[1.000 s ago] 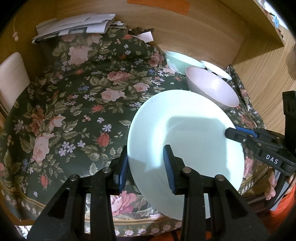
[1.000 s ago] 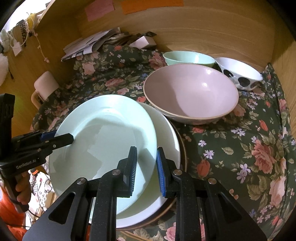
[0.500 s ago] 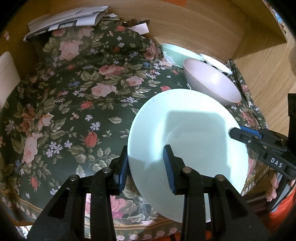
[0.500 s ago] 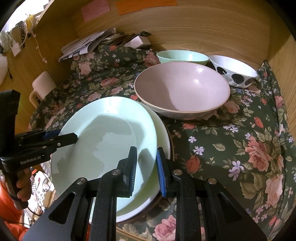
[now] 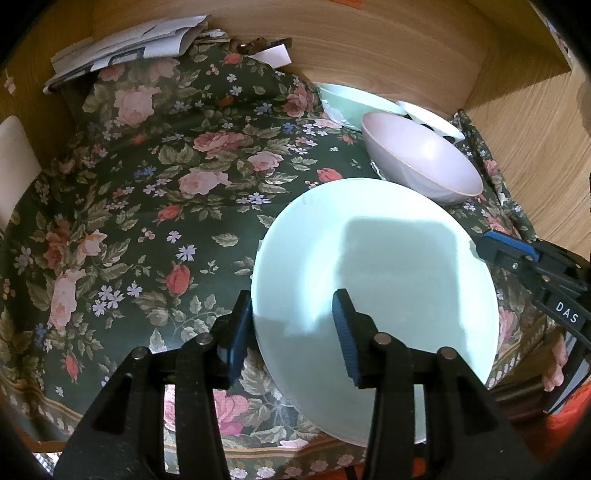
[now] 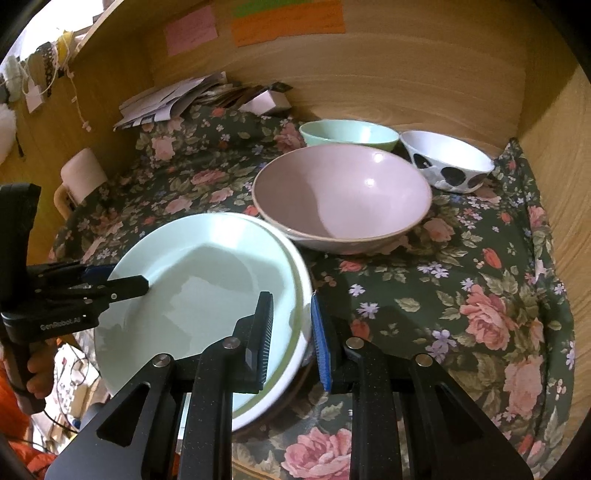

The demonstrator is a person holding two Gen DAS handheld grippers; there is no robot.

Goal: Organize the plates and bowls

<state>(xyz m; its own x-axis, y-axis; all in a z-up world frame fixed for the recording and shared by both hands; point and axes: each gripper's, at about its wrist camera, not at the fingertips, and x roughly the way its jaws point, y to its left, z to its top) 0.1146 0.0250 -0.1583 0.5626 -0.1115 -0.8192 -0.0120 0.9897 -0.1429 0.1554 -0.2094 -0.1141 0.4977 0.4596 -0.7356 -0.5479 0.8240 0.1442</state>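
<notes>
Plate (image 5: 373, 280) lies flat on the stack; left gripper (image 5: 291, 325) has just been opening around its near edge, right gripper (image 6: 291, 332) pinches the far rim.

Wood-grain walls (image 6: 406, 74) enclose a floral cloth (image 5: 147, 206); coloured notes (image 6: 288, 18) stuck above.

**A lived-in home corner**

You are working in a home: a flowered cloth (image 6: 480, 295) covers the surface inside a wooden alcove (image 6: 406, 85). Loose papers (image 6: 173, 99) are heaped in its far left corner, coloured notes (image 6: 288, 22) stick to the back panel, and household bowls (image 6: 343, 195) sit along the far edge.
</notes>
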